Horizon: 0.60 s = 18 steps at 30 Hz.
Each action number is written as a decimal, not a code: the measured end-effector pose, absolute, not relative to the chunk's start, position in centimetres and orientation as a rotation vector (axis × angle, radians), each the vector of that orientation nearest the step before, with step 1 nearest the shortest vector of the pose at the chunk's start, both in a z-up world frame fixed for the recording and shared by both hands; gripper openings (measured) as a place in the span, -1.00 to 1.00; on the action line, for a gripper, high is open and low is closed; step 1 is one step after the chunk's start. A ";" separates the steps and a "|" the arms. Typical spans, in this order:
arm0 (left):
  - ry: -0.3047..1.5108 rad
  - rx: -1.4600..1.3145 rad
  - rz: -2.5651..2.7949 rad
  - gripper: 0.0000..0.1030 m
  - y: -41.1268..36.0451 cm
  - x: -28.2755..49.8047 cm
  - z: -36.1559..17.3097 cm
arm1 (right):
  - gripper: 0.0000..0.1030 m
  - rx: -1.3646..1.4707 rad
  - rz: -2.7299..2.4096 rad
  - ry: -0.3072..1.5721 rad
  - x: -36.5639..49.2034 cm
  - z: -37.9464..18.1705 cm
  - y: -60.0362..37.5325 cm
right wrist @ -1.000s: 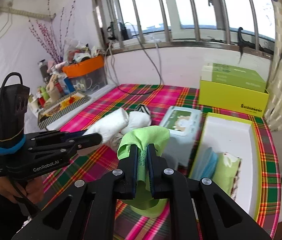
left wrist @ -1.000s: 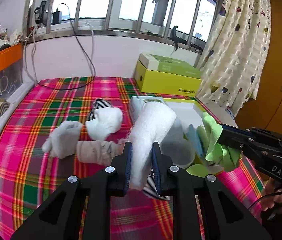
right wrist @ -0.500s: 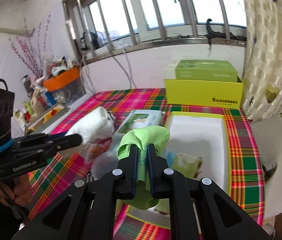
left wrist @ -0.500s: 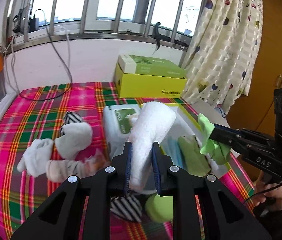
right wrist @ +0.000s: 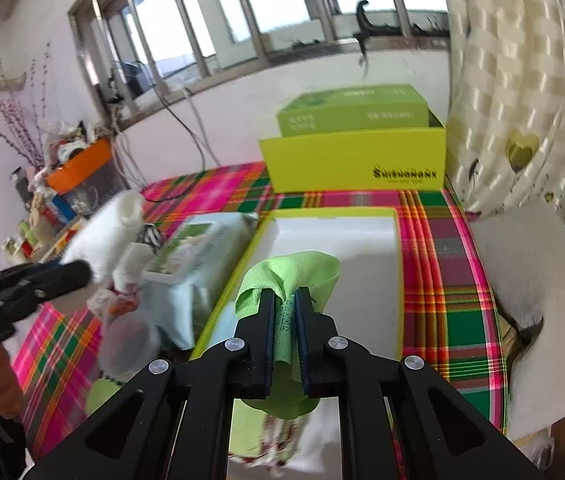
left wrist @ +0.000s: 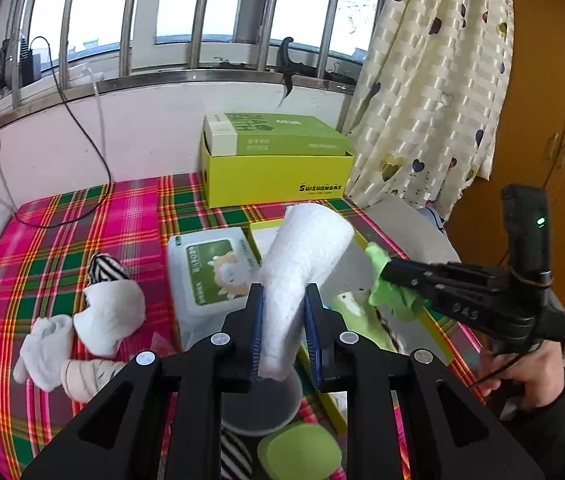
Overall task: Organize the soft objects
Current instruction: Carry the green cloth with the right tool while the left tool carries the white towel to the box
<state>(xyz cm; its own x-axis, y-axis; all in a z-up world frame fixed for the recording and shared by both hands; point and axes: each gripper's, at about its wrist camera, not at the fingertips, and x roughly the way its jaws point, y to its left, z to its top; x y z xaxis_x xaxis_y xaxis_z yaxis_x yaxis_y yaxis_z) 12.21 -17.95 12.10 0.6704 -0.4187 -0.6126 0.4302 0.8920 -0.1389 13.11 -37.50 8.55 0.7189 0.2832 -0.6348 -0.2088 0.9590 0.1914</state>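
1. Towel (left wrist: 302,264), a white roll, is pinched between the pressed-in jaws of the left hand-held gripper (left wrist: 282,332) and stands up and forward above the worktop (left wrist: 62,232), over the near end of the tray (right wrist: 334,240).
2. Green cloth (right wrist: 290,276) is clamped in the right hand-held gripper (right wrist: 284,320), jaws squeezed tight on its folded middle, with loose ends bunched above and hanging below. It sits over the tray's near left corner.
3. Judged from this, both loads are in the carry-and-place step: each is lifted and aimed at the tray, neither set down yet.
4. Just below and ahead, the near end of the tray already holds folded pieces, a pale green one (left wrist: 346,304) among them. The far part of its white floor is bare, so that looks like the best room for lowering.
5. Next move would call for bringing one load down at a time, clearing the yellow rim, then easing the jaws apart; the two tools are close together and could knock.
6. Left of the tray, touching or just beside its wall, lies a wipes pack (left wrist: 210,268); a clear tub (right wrist: 130,340) stands near it.
7. Further left, white socks (left wrist: 110,316) and a striped sock (left wrist: 102,270) wait on the plaid cloth.
8. Beyond the tray a yellow box (left wrist: 278,172) blocks the far end, and a curtain (left wrist: 434,80) hangs at the right.
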 end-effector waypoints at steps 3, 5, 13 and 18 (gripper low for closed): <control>0.702 0.024 -0.484 -0.61 -18.6 12.9 11.8 | -0.80 0.112 0.244 0.756 13.9 7.4 -38.1; 0.715 0.027 -0.490 -0.61 -19.1 13.3 11.5 | -0.79 0.095 0.213 0.786 14.2 6.6 -38.3; 0.784 0.038 -0.496 -0.61 -21.1 15.5 10.4 | -0.20 0.091 0.167 0.807 14.0 5.8 -39.0; 0.817 0.048 -0.491 -0.61 -22.5 17.2 10.0 | -0.20 0.120 0.168 0.754 13.1 7.0 -39.5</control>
